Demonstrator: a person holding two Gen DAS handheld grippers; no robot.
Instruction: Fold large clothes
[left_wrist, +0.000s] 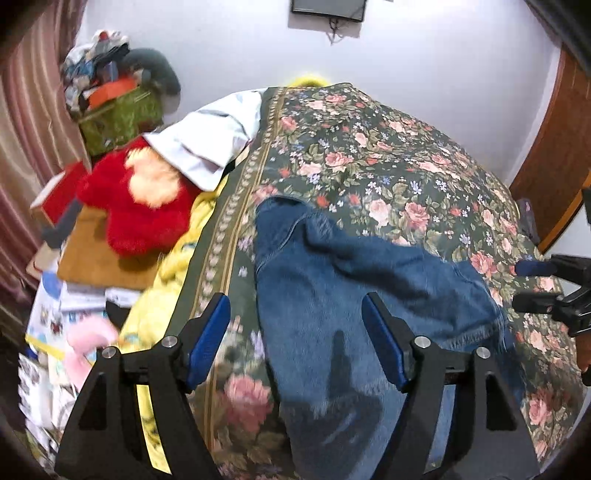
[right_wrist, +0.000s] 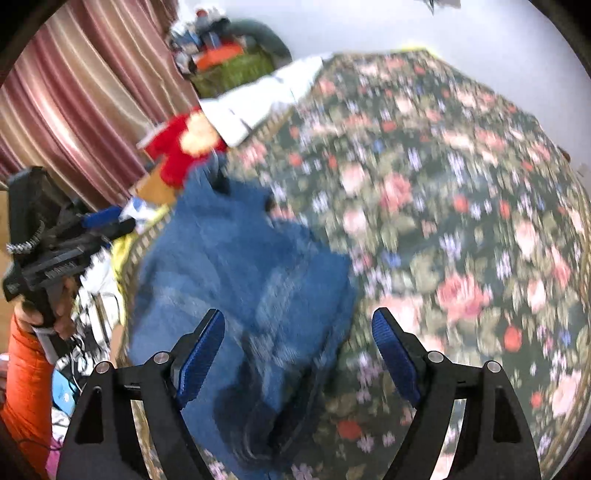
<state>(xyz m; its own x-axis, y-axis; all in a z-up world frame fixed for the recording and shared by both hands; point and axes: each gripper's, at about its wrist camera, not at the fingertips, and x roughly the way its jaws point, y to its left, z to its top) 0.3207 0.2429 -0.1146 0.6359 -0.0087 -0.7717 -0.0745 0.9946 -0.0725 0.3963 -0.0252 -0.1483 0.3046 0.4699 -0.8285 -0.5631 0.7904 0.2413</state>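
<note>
While both grippers gape, jeans (left_wrist: 332, 280) beneath.

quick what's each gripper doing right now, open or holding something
Left gripper: jaws open, holding nothing, above the jeans.
Right gripper: jaws open, holding nothing.

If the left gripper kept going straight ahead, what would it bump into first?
Probably the blue jeans lying on the flowery bedspread. The left gripper stands open and empty just above the denim, pointing down at it, though the exact depth is hard to judge.
</note>
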